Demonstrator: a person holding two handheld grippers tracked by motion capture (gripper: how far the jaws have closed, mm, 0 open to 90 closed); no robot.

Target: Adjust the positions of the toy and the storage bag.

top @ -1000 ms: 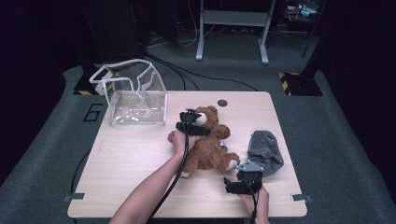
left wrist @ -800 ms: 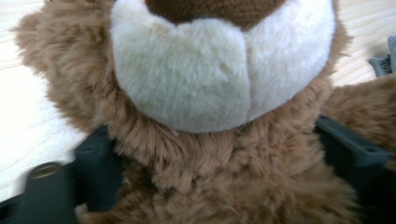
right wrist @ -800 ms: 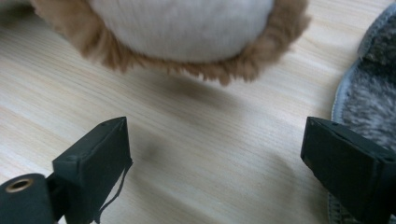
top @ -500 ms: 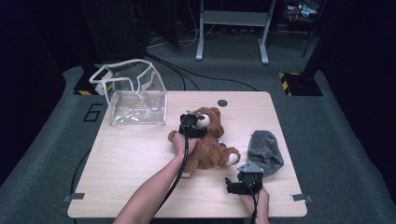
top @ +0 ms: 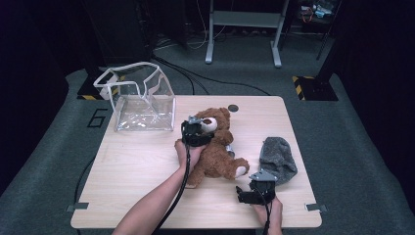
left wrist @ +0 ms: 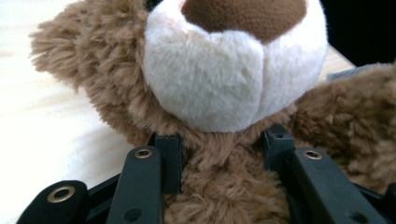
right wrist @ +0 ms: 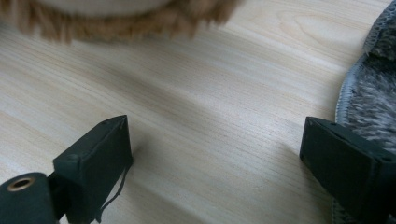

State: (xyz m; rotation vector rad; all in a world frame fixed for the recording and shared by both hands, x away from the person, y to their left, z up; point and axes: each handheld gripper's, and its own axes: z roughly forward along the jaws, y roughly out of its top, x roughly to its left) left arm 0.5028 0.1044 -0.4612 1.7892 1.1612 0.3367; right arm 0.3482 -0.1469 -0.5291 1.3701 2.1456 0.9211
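Note:
A brown teddy bear (top: 218,152) lies on its back in the middle of the wooden table (top: 137,166). My left gripper (top: 195,132) comes at it from the left. Its jaws have just been closing, and they now press on the fur of the neck from both sides, right under the white muzzle (left wrist: 224,79). So the left gripper (left wrist: 224,149) is shut on the bear. Near the front right edge, my right gripper (top: 249,190) rests low over the table, open. Nothing but bare wood lies between the right gripper's (right wrist: 215,154) jaws.
A grey knitted hat (top: 277,159) lies just right of the right gripper, and its edge (right wrist: 373,93) touches the right jaw. A clear plastic bag (top: 139,98) stands open at the back left. Behind the bear's head is a small dark round disc (top: 233,107).
The left gripper's jaws have closed onto the bear's neck, and the hand has shifted a little with it. The right gripper has stayed put.

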